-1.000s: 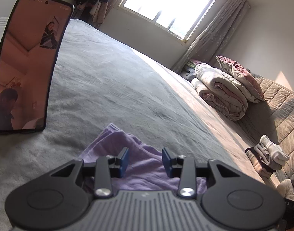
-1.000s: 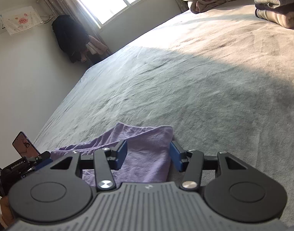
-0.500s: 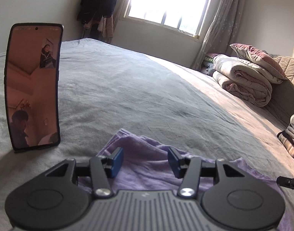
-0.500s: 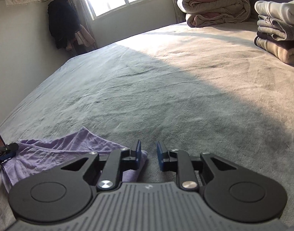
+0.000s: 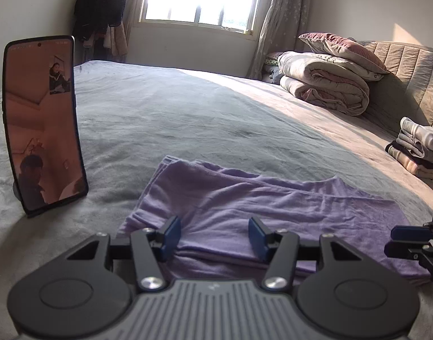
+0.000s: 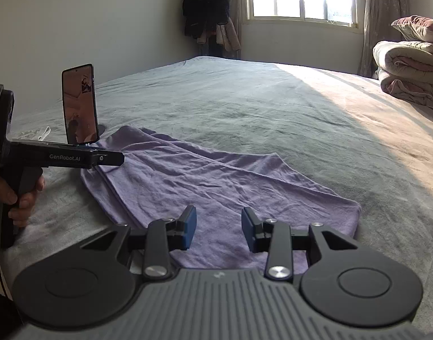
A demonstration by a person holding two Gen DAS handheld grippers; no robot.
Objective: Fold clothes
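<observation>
A purple garment (image 5: 258,206) lies folded flat on the grey bed, also in the right wrist view (image 6: 205,184). My left gripper (image 5: 215,236) is open and empty, hovering just above the garment's near left edge. My right gripper (image 6: 218,232) is open and empty above the garment's near right edge. The right gripper's fingertips (image 5: 406,240) show at the right edge of the left wrist view. The left gripper (image 6: 111,159) shows from the side in the right wrist view, over the garment's left end.
A phone (image 5: 43,124) stands upright on the bed, left of the garment. A rolled duvet with a pillow (image 5: 329,85) lies by the headboard. A stack of folded clothes (image 5: 417,147) sits at the right. The bed sheet (image 6: 244,107) stretches toward the window.
Both grippers have drawn back and up from the garment, and the right one has opened wider. The garment now lies spread in a flat folded strip.
</observation>
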